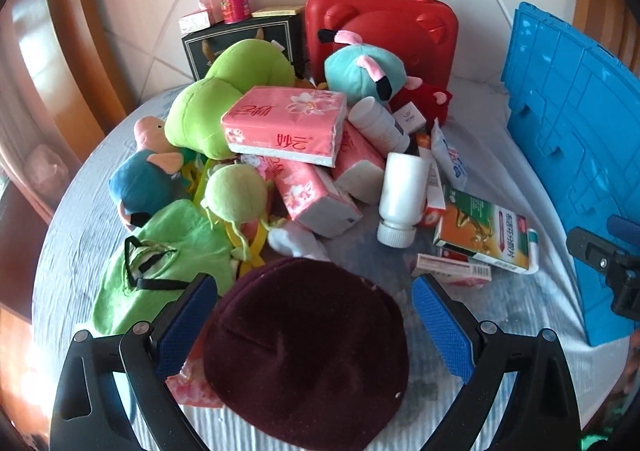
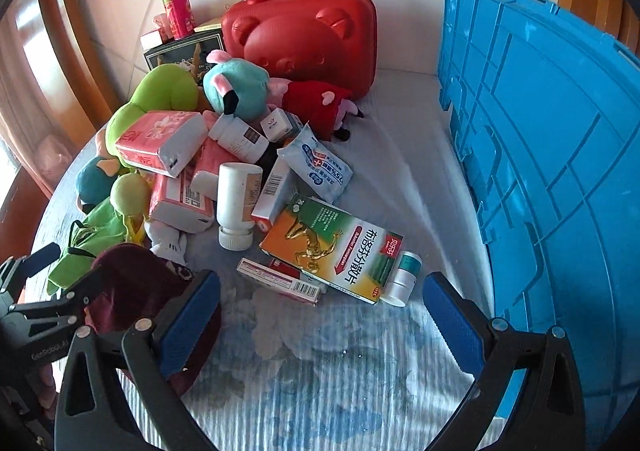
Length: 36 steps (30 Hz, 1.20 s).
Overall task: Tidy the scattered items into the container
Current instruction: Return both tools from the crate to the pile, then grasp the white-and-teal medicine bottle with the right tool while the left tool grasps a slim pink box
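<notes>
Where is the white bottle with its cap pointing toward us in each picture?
Left wrist view: the white bottle lies just right of the middle, beside the pink tissue packs, left of the green and orange box.
Right wrist view: the white bottle lies left of the middle, again between tissue packs and box.
Shared landmark: the red case standing behind the pile.

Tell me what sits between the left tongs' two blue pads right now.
A dark maroon velvet hat lies between the open left tongs, seen in the left wrist view.

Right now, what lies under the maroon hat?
Under the maroon hat, a pink floral tissue pack pokes out at its left edge; the rest is covered.
</notes>
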Available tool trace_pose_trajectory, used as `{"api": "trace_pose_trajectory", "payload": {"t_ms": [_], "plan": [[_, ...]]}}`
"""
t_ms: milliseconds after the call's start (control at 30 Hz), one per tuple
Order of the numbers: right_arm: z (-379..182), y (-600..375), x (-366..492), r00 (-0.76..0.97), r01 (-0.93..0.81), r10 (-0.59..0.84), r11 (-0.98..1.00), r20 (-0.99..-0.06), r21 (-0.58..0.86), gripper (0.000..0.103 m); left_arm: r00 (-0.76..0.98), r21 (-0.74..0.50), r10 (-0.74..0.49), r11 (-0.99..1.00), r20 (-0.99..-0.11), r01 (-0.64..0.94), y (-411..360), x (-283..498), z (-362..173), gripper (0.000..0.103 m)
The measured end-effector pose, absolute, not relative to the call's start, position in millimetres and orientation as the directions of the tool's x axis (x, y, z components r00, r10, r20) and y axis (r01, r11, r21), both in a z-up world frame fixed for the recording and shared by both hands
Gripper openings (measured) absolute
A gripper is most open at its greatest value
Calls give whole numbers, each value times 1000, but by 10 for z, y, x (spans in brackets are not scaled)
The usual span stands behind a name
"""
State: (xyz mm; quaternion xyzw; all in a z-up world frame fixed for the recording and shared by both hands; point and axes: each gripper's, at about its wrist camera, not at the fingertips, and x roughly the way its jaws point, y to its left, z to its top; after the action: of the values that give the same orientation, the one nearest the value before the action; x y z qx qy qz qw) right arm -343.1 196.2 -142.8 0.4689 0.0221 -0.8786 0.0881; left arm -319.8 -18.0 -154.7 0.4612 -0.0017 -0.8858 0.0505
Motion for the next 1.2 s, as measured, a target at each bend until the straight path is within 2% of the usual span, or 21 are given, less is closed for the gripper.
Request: {"api": "trace_pose_trajectory", "payload": {"t_ms": [333, 400, 467, 500, 533, 600, 667, 733, 767, 867, 1033, 1200], "plan": [[-2065, 2196, -3764, -435, 168, -142, -983, -889, 75, 103, -507, 47, -50, -999, -861, 19, 228, -3663, -2037, 97], [-2165, 2193, -3764, -419, 173, -168, -980, -892, 103, 103, -487, 71, -60, -997, -872, -4, 279, -3735, -2165, 92], [-2262, 2119, -3754, -400, 196, -195, -973, -896, 125, 91, -475, 85, -71, -996, -877, -9, 270, -3766, -2251, 90], [-2314, 2070, -3758, -388, 210, -206, -969, -898, 131, 78, -475, 86, -71, -996, -877, -9, 251, -3769, -2273, 90], [-2373, 2025, -3764, -375, 219, -215, -966, -902, 139, 68, -475, 86, -71, -996, -877, -9, 237, -3774, -2289, 90], [-2487, 1966, -3774, -351, 215, -215, -966, -911, 145, 61, -473, 93, -73, -996, -878, -19, 228, -3793, -2312, 90], [-2549, 1994, -3796, -353, 185, -186, -975, -917, 127, 59, -475, 89, -68, -996, -878, -23, 220, -3809, -2327, 90], [-2553, 2126, -3819, -371, 128, -148, -986, -917, 107, 40, -475, 75, -55, -997, -878, -22, 229, -3820, -2354, 90], [-2552, 2204, -3829, -378, 98, -118, -991, -918, 87, 36, -473, 65, -45, -997, -880, -27, 252, -3825, -2372, 89], [-2558, 2376, -3823, -392, 40, -46, -999, -919, 33, 34, -452, 16, 12, -998, -892, -56, 347, -3824, -2414, 81], [-2473, 2464, -3735, -454, -4, -12, -1000, -891, 15, 34, -421, -17, 80, -988, -904, -151, 621, -3778, -2486, 81], [-2526, 2562, -3820, -434, -36, 16, -999, -901, 0, 35, -363, -40, 95, -987, -927, -157, 722, -3776, -2633, 81]]}}
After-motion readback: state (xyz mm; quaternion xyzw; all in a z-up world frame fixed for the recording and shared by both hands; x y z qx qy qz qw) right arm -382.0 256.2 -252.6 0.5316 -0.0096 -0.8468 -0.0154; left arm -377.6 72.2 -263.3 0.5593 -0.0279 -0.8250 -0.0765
